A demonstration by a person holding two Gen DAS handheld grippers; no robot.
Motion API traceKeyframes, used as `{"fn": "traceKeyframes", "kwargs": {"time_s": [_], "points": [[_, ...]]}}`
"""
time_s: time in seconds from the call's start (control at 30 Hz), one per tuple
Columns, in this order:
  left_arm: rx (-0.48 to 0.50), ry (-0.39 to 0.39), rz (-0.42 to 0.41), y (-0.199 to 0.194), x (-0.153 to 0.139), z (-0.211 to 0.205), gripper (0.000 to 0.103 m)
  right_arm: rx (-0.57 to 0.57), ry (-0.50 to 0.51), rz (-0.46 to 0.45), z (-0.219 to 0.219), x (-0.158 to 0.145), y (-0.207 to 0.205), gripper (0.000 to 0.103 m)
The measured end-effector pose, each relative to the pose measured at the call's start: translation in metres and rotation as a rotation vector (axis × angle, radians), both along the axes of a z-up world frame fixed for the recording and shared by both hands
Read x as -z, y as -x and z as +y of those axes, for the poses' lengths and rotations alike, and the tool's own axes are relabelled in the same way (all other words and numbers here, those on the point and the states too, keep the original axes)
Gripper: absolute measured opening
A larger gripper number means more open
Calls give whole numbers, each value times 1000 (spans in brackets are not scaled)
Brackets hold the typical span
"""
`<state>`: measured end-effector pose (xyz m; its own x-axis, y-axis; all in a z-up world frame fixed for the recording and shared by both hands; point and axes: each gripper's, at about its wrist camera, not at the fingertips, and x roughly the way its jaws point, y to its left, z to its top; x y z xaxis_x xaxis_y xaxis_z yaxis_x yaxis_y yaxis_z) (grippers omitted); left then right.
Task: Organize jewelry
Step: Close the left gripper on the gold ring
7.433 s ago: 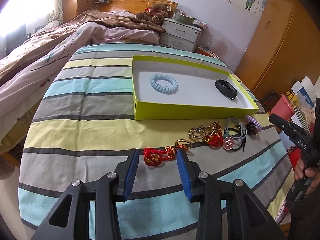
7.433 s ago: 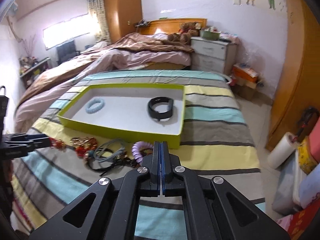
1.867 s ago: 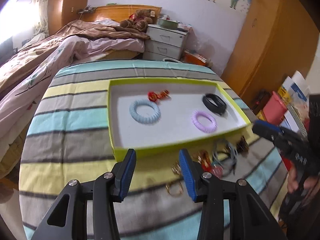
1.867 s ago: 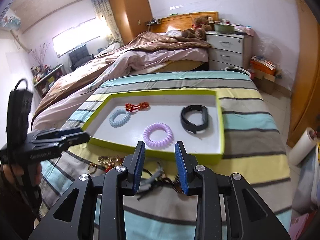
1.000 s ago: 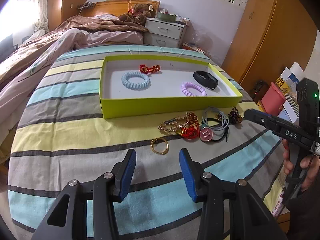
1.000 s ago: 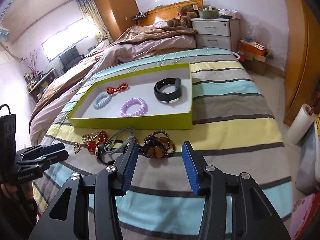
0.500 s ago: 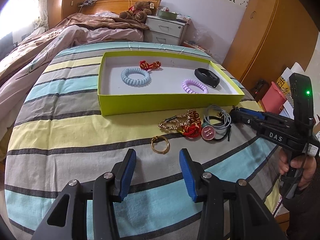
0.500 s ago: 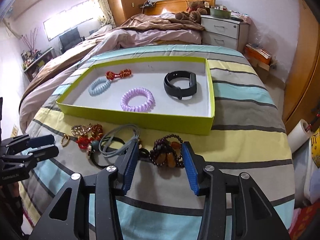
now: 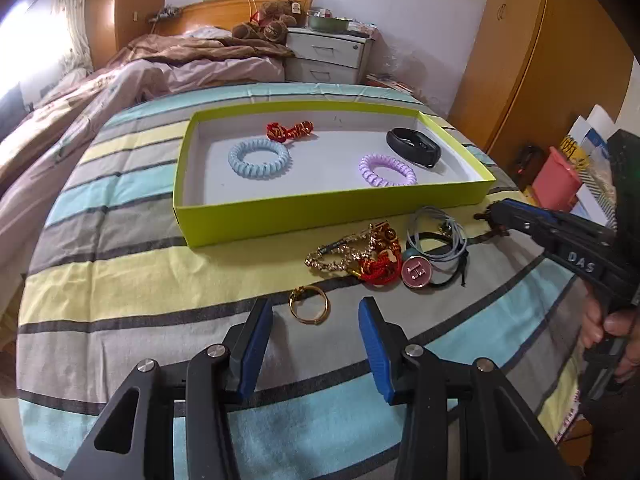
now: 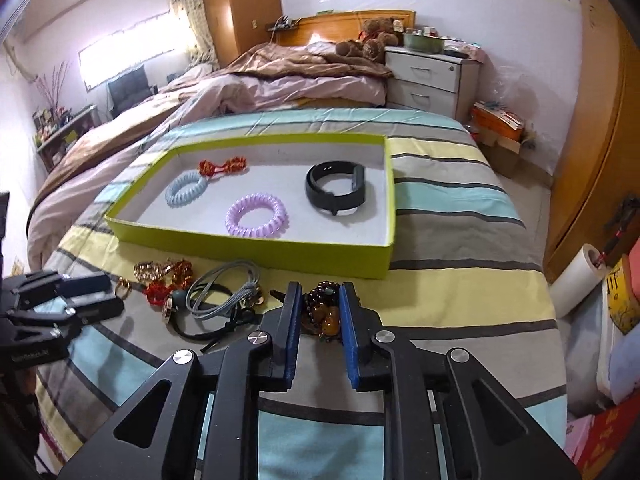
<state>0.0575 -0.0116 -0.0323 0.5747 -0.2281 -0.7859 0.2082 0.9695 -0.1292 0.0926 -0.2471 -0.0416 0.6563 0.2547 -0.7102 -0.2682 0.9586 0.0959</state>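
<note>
A lime-green tray on the striped bedcover holds a blue coil hair tie, a purple coil hair tie, a black band and a red knot charm. In front of the tray lie a gold chain, a red cord, a pink round charm, grey cords and a gold ring. My left gripper hangs open just behind the ring. My right gripper is closing, its blue pads pressing on a brown bead bracelet.
A rumpled pink and brown quilt covers the far half of the bed. A white bedside cabinet and an orange wardrobe stand beyond. Beside the bed's right edge are a pink bin and a paper roll.
The right gripper's jaws have narrowed from wide apart to pressing on the bead bracelet between them. The left gripper has stayed open behind the gold ring.
</note>
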Motion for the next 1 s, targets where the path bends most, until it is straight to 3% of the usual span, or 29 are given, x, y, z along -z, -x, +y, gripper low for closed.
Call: {"fn": "traceKeyframes", "kwargs": {"time_s": [0.6, 1.0], "points": [[-5, -77, -8, -8, 3, -11, 44, 34, 23, -18, -9, -3, 7, 19], [-31, -90, -12, -7, 2, -4, 22, 41, 20, -25, -11, -5, 9, 19]]}}
